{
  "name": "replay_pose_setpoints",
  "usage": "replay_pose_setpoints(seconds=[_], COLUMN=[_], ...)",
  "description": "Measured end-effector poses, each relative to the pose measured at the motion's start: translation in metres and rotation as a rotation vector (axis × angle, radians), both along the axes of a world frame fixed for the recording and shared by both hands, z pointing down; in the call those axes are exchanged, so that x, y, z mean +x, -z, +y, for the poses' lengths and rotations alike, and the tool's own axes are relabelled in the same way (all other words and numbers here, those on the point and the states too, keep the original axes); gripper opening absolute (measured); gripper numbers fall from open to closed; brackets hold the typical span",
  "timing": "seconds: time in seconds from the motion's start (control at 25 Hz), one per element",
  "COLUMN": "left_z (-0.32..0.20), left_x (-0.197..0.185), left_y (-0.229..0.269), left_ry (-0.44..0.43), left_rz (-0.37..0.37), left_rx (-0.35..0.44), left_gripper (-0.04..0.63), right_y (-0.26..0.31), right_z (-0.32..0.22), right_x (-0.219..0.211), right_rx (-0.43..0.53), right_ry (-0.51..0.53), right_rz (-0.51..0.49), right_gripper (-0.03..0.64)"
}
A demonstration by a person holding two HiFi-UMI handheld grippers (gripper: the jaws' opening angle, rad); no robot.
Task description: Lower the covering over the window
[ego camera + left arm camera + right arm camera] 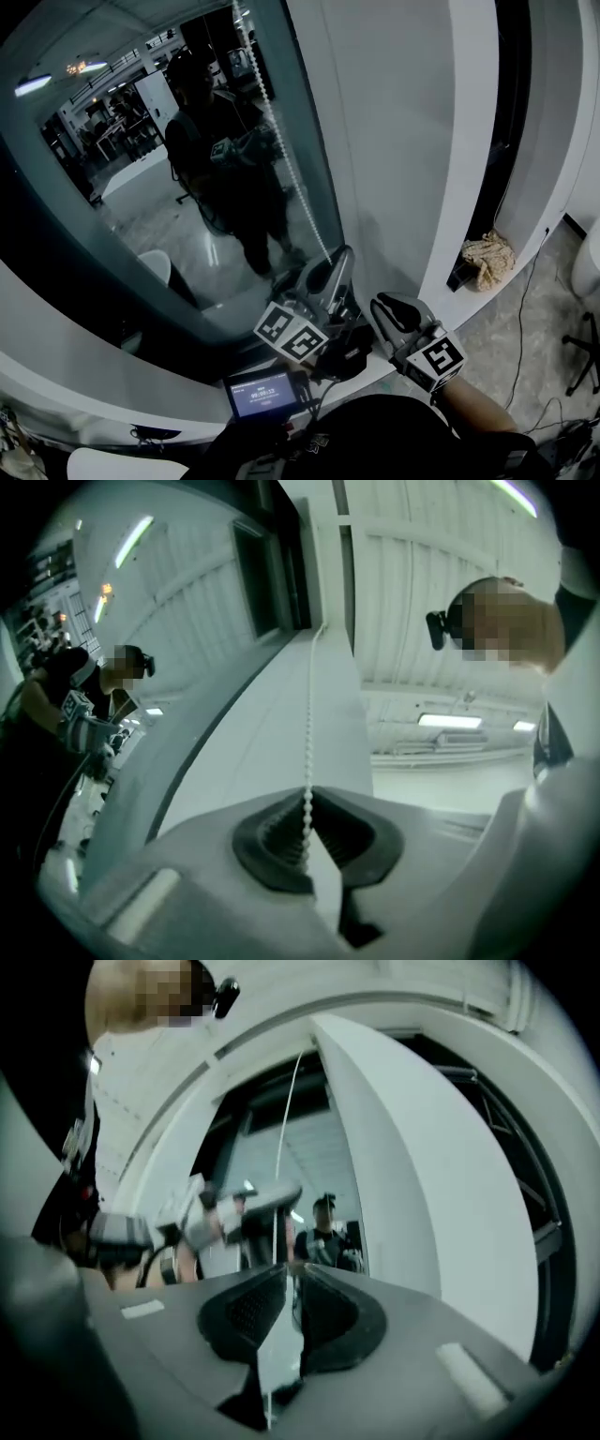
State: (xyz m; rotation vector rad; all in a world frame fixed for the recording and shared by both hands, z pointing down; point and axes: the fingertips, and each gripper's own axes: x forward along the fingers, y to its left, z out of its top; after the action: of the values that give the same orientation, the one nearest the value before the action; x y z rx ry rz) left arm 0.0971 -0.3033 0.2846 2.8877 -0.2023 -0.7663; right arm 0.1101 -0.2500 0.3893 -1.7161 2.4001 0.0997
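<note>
Bead chain (281,141) is hung along the right edge of the window (141,187) and clamped in the left gripper (307,794) fingers. Right gripper (289,1267) fingers are held narrowly apart just below, chain in the gap.

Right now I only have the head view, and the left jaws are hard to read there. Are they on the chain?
Observer: Yes. The left gripper view shows the left gripper shut on the chain.
Operator: And the right gripper?
Observer: Its own view shows the right gripper slightly open, pads apart.
Operator: What is ahead of it?
Observer: The left gripper, just ahead, on the chain.
</note>
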Motion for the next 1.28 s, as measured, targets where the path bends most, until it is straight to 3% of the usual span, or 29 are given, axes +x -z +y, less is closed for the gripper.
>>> replay_pose_setpoints(seconds=[0.08,0.16,0.24,0.4,0.48,0.68,0.96,1.04,1.2,1.28], left_z=[-0.005,-0.007,-0.004,0.003,0.002,0.002,-0.026,-0.031,-0.038,-0.040], left_x=[-0.005,-0.008,-0.008,-0.009,-0.011,-0.022,-0.042,-0.050,-0.071,-0.080], left_y=[-0.003,-0.003,-0.001,-0.006,-0.007,-0.012,-0.019,-0.025,-0.029,-0.024], left_ry=[0.002,-0.006,-0.020,-0.048,-0.052,-0.061,0.045,0.080,0.156,0.185], left_rz=[0.007,0.012,0.012,0.000,-0.003,-0.014,0.011,0.019,0.038,0.051], left_rx=[-0.024,-0.030,-0.022,-0.012,-0.007,0.010,-0.028,-0.046,-0.068,-0.059], left_gripper=[-0.003,-0.003,-0.003,-0.003,-0.003,-0.002,0.006,0.058,0.080,0.080], right_y=[0.078,0.150,0.198,0.254,0.271,0.290,0.291,0.288,0.248,0.212], right_z=[0.005,-0.004,-0.025,-0.061,-0.072,-0.079,-0.068,-0.061,-0.058,-0.061], right_x=[-0.004,-0.010,-0.011,0.002,-0.001,-0.021,-0.021,-0.016,-0.016,-0.019], right_rx=[0.156,0.268,0.279,0.253,0.260,0.295,0.426,0.452,0.415,0.366], right_ry=[0.021,0.054,0.075,0.110,0.148,0.220,0.184,0.139,0.080,0.079], right_rz=[-0.087,-0.102,-0.119,-0.323,-0.357,-0.303,-0.161,-0.088,0.090,0.127], right_gripper=[0.063,0.089,0.132,0.150,0.149,0.020,0.014,0.014,0.014,0.014])
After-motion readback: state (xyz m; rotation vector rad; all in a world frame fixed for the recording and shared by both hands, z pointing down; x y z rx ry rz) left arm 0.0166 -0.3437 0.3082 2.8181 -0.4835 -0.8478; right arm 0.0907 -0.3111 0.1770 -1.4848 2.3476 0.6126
